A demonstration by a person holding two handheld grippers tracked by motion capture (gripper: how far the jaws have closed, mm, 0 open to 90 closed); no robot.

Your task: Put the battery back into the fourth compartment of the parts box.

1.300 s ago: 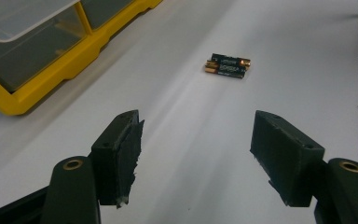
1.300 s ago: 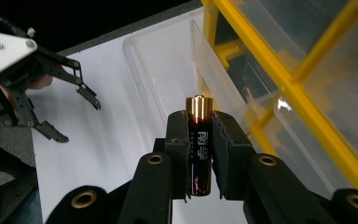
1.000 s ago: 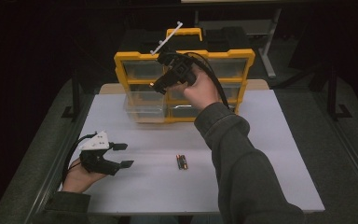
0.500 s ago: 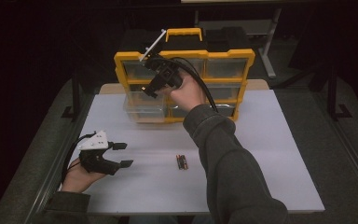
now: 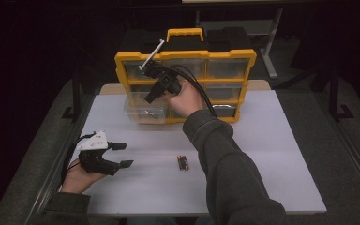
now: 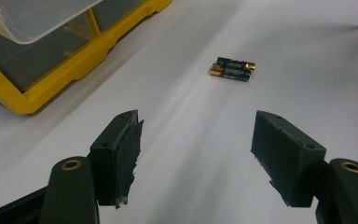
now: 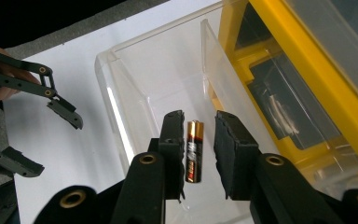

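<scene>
Black right gripper (image 7: 198, 154) angled down over clear drawer (image 7: 121, 88), jaws just opening off battery (image 7: 193, 151)

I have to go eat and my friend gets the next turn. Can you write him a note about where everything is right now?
Right gripper: over the pulled-out clear drawer of the yellow organizer. Its jaws have just been opening; one battery is between them, beside the left pad, with a gap to the other pad.
Left gripper: open, holding nothing, near the table's left edge.
Done: one battery brought to the drawer.
Left: let it drop in, then fetch the batteries lying on the table and probably push the drawer shut.
</scene>
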